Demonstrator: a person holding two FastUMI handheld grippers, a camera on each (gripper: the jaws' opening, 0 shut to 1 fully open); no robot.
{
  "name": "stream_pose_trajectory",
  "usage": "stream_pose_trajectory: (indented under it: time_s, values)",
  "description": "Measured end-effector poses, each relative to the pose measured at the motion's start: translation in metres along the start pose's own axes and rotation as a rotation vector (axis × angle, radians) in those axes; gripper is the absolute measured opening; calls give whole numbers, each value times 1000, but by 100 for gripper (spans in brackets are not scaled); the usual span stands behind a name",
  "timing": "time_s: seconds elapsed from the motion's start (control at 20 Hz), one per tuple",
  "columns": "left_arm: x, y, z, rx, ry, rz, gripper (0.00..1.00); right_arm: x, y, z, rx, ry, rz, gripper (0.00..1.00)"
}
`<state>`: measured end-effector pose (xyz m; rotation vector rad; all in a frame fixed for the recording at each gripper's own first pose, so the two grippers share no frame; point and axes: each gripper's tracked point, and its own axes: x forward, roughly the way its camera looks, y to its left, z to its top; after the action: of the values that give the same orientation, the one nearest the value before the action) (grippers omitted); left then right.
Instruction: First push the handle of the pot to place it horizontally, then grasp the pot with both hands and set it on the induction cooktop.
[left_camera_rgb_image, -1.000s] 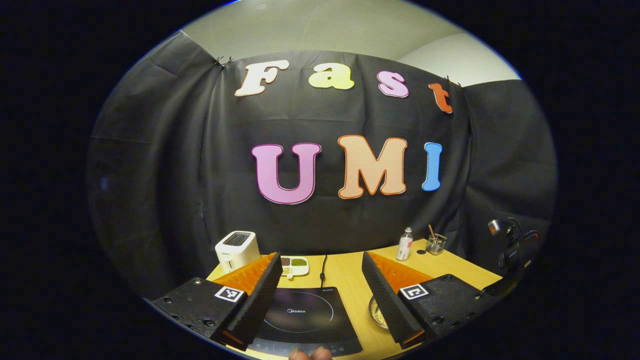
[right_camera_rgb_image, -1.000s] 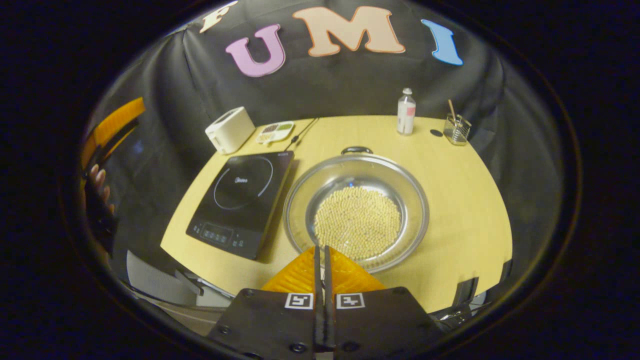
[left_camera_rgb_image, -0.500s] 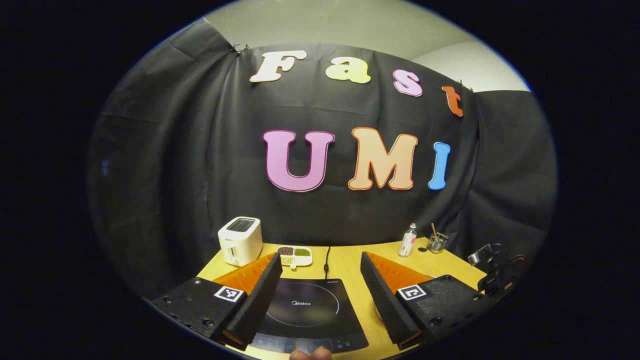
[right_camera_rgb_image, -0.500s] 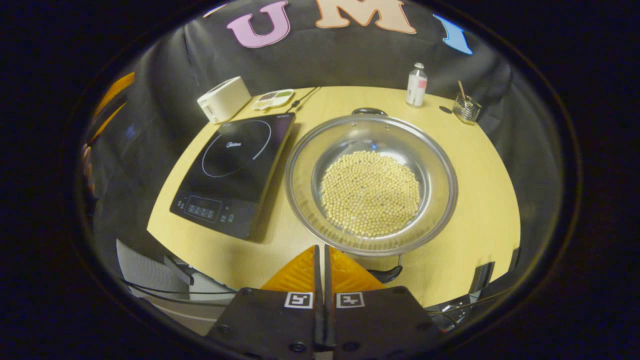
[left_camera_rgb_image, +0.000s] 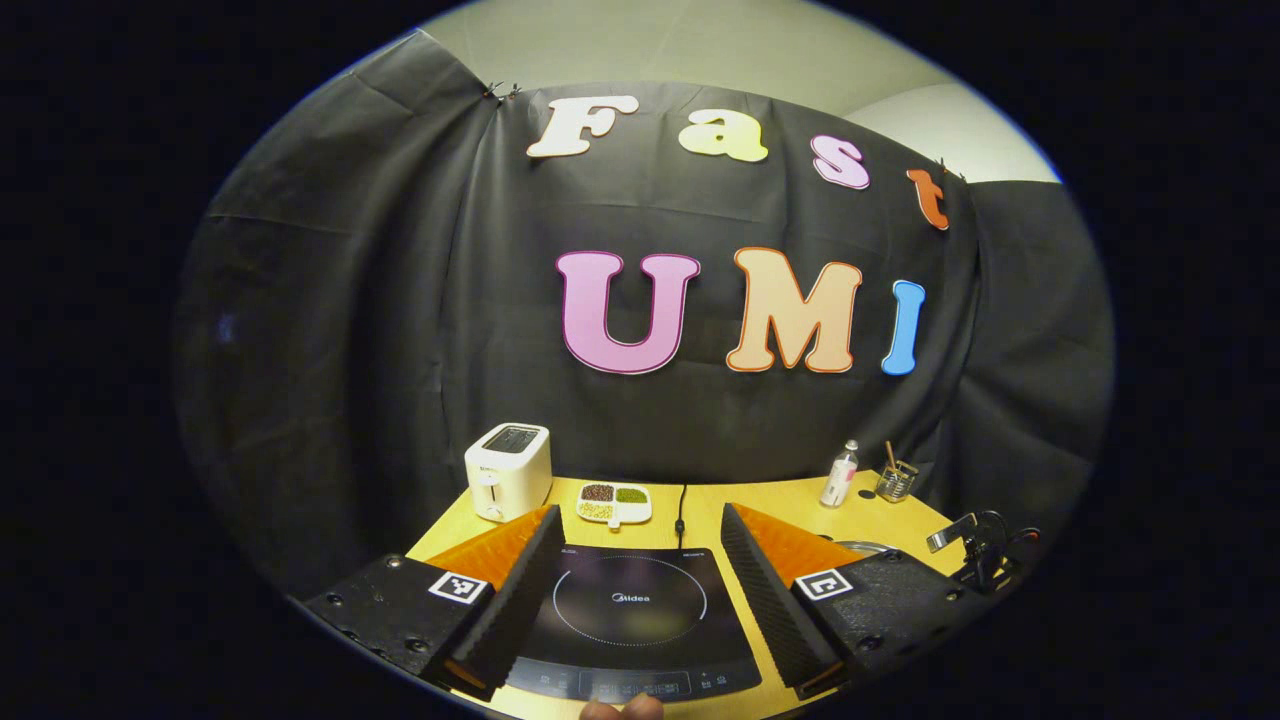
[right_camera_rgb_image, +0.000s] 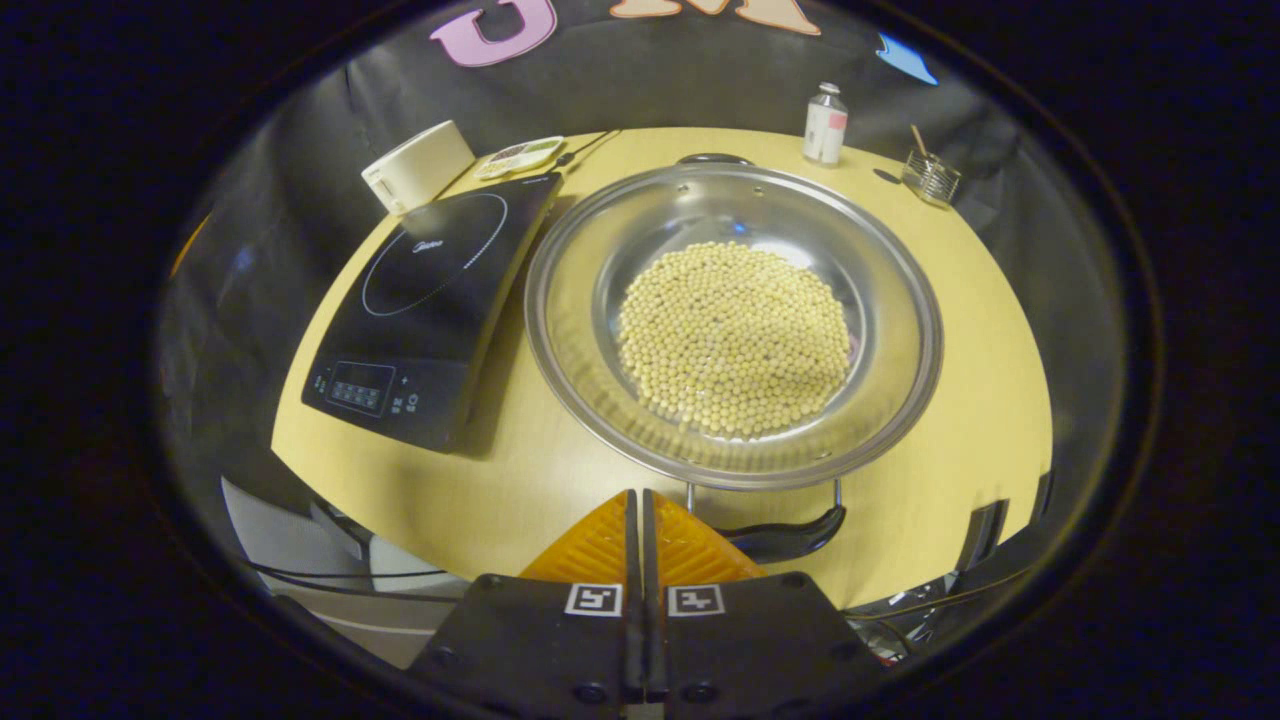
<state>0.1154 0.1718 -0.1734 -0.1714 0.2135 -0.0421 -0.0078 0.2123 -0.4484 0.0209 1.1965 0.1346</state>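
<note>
Since a second ago your right gripper (right_camera_rgb_image: 641, 500) has come down and forward toward the pot (right_camera_rgb_image: 733, 325), which has grown in the right gripper view from a mid-frame bowl to filling the centre, while your left gripper (left_camera_rgb_image: 636, 590) has drifted so the induction cooktop (left_camera_rgb_image: 630, 620) sits more squarely between its jaws. The right jaws are pressed together with nothing between them; the left jaws stand wide apart, holding nothing, above the near edge of the cooktop. The steel pot, carrying a bed of pale yellow beans (right_camera_rgb_image: 733, 340), rests on the desk (right_camera_rgb_image: 960, 400) just right of the cooktop (right_camera_rgb_image: 430, 290) in the right gripper view, not yet on it. Its near black handle (right_camera_rgb_image: 785, 535) hangs at the lower centre of that view, just to the right of your closed right jaws and close ahead of them, its long axis running across the frame; the far handle (right_camera_rgb_image: 712, 159) sits at the upper rim. Your right gripper is plainly the nearer one, so the push on that near handle looks like its job: a short nudge from where you are. The cooktop glass bears a brand word at its centre, seemingly "Midea". A white toaster (left_camera_rgb_image: 508, 470), a divided dish of beans (left_camera_rgb_image: 613, 502), a small bottle (right_camera_rgb_image: 826, 124) and a glass jar (right_camera_rgb_image: 930, 177) line the far edge.
</note>
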Motion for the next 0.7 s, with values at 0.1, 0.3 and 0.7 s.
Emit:
stream_pose_trajectory:
  time_s: [0.1, 0.3, 0.7]
  values:
    - [-1, -4, -2, -5, 4, -9, 96, -1, -11, -2, 19, 2, -18, 3]
    - [0, -8, -2, -14, -1, -16, 96, -3, -32, -2, 56, 5, -48, 0]
    - [-11, -18, 2, -3, -12, -13, 96, -3, -82, 4, 151, 2, -86, 3]
